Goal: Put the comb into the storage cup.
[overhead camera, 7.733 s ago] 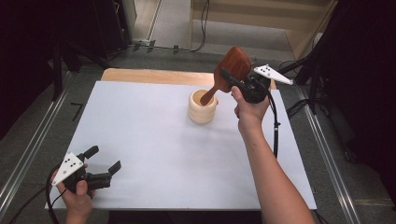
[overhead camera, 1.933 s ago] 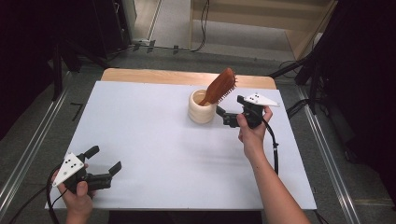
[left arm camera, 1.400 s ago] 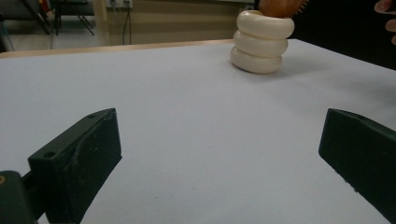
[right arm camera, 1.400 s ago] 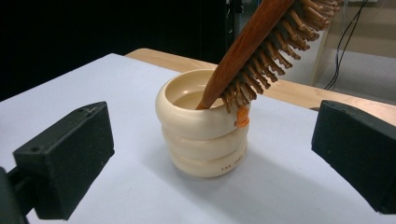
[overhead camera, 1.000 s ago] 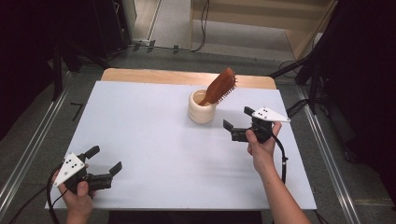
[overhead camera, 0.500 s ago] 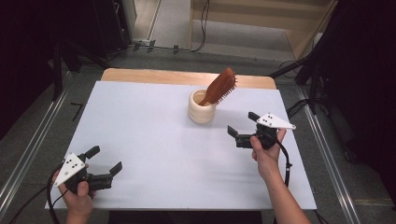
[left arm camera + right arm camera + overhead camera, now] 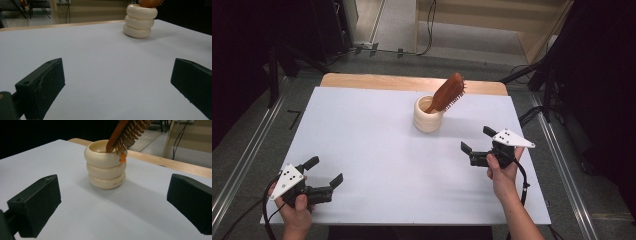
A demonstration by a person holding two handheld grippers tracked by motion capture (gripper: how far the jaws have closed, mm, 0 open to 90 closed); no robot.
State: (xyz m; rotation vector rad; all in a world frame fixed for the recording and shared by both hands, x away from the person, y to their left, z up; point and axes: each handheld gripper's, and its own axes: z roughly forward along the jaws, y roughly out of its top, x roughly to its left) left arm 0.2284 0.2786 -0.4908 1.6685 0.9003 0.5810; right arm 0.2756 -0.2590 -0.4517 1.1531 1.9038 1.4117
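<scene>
The wooden hairbrush (image 7: 448,93) stands handle-down, tilted in the cream ribbed cup (image 7: 428,115) toward the far side of the white surface (image 7: 362,135). It looks light, stiff and hard, best pinched across its paddle head's edges above the cup rim, since the top-heavy cup could tip. The right claw (image 7: 473,147) hangs near the cup with jaws apart and empty, and the left claw (image 7: 324,171) rests well away, likewise spread.

1. we see a cream ribbed holder (image 7: 428,116) with small dark lettering near its base.
2. the reddish-brown wooden hairbrush (image 7: 447,92) has brown bristles and an orange spot.
3. the table cover (image 7: 362,140) is plain white; the wooden edge (image 7: 372,81) is tan.
4. both grippers' jaws are black.
</scene>
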